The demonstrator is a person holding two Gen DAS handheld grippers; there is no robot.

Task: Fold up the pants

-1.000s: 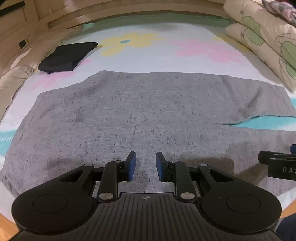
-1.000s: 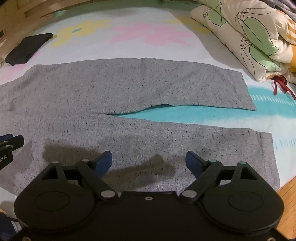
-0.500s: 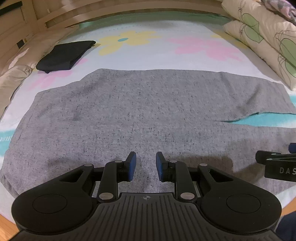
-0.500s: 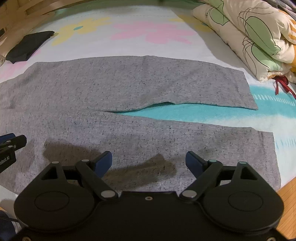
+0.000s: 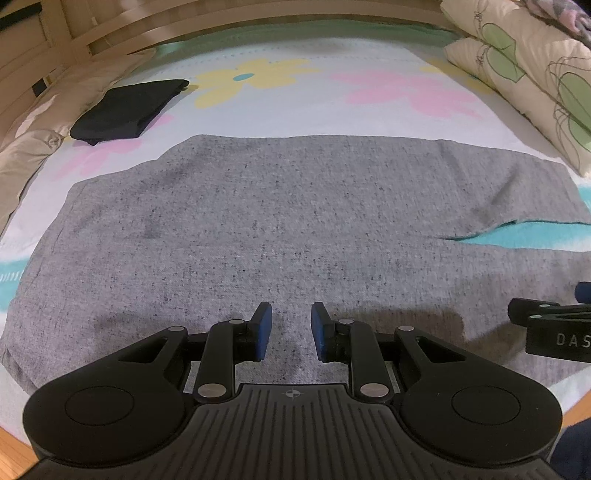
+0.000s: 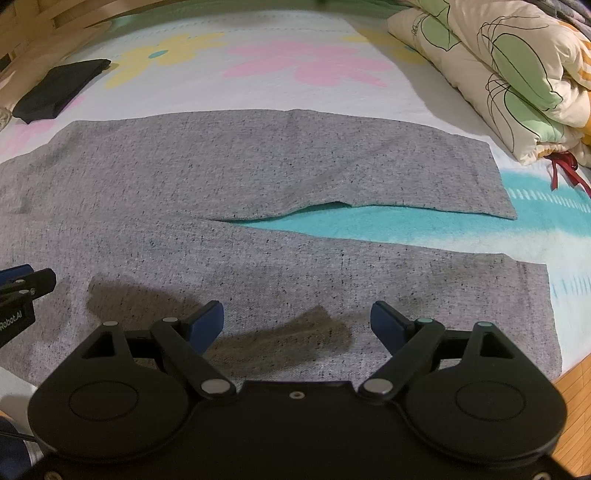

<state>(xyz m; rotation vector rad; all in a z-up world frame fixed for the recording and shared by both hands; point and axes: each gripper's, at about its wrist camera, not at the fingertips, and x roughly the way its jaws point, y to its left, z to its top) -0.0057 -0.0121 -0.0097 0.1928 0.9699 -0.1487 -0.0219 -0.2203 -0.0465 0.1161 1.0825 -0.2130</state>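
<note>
Grey speckled pants (image 5: pixel 280 221) lie flat on the flowered bed sheet, waist to the left, both legs (image 6: pixel 332 173) running right with a teal gap between them. My left gripper (image 5: pixel 290 325) hovers over the near edge of the seat part, jaws a small gap apart, holding nothing. My right gripper (image 6: pixel 297 319) hovers over the near leg (image 6: pixel 406 288), jaws wide open and empty. Each gripper shows at the edge of the other's view: the right one (image 5: pixel 546 325) and the left one (image 6: pixel 22 291).
A folded black garment (image 5: pixel 125 109) lies at the far left of the bed. Folded quilts (image 6: pixel 498 66) are stacked at the far right, with a red ribbon (image 6: pixel 565 171) beside them. A wooden headboard (image 5: pixel 110 33) runs behind. The wooden floor (image 6: pixel 576 380) shows past the near bed edge.
Both grippers have drifted slightly back and up from the pants, so more of the bed shows. The jaws and the pants have not changed.
</note>
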